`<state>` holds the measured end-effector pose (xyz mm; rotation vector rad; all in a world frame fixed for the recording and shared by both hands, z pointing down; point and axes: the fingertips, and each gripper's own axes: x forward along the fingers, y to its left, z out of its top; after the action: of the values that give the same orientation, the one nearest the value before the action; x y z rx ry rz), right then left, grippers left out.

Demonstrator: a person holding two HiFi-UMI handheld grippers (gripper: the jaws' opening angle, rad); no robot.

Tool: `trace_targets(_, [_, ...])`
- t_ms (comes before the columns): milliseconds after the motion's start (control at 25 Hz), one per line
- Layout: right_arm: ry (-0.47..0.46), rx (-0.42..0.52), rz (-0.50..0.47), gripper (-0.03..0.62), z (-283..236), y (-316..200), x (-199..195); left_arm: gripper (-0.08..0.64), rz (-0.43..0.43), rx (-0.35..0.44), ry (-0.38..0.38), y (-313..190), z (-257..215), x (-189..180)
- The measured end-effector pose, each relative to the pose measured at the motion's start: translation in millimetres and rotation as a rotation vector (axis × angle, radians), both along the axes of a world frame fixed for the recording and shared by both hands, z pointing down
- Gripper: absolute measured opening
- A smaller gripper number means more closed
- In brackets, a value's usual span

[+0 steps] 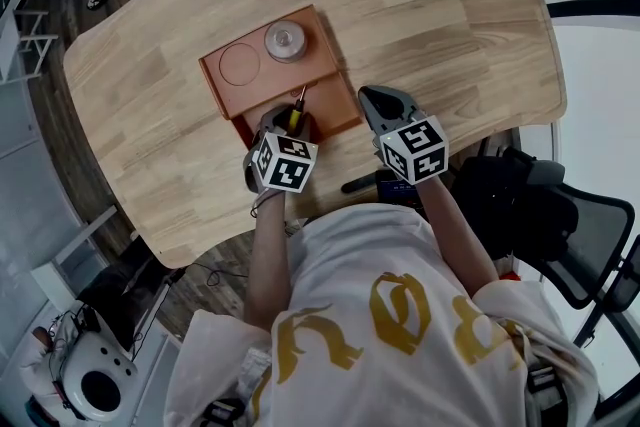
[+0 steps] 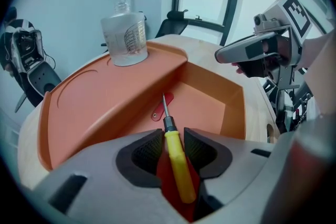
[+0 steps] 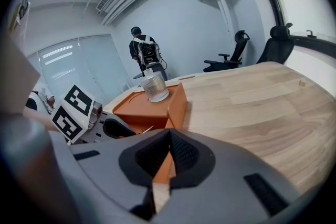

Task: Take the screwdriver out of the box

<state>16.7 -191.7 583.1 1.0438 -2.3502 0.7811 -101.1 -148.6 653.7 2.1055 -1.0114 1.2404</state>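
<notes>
An orange box (image 1: pixel 325 65) sits near the table's front edge. The screwdriver (image 1: pixel 297 110), with a yellow handle and thin metal shaft, lies in the box's lower compartment (image 2: pixel 210 102). My left gripper (image 1: pixel 284 121) reaches down into that compartment. In the left gripper view the yellow handle (image 2: pixel 177 162) runs between the two pads of the left gripper (image 2: pixel 173 138), which stand apart with slim gaps beside it. My right gripper (image 1: pixel 382 99) hovers just right of the box, its jaws closed together with nothing in them, also in the right gripper view (image 3: pixel 169 134).
A clear glass jar (image 1: pixel 286 41) stands on the box's raised shelf, beside a round recess (image 1: pixel 239 64). Bare wooden table (image 1: pixel 450 25) stretches beyond and to the right. A black office chair (image 1: pixel 590 235) stands at the right. A person (image 3: pixel 143 52) stands far off.
</notes>
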Motion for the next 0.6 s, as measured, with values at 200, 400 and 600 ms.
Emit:
trace_targets(200, [-0.001, -0.001, -0.003, 0.011, -0.9, 1.7, -2.2, 0.104, -0.022, -0.011, 0.001, -2.5, -1.5, -2.7])
trace_targets(400, [-0.008, 0.001, -0.002, 0.011, -4.0, 1.7, -5.3, 0.092, -0.039, -0.015, 0.006, -2.8, -1.3, -3.8])
trace_targets(600, [-0.016, 0.010, 0.001, 0.011, -8.6, -0.1, -7.7, 0.083, -0.011, 0.007, -0.010, -2.5, -1.1, -3.2])
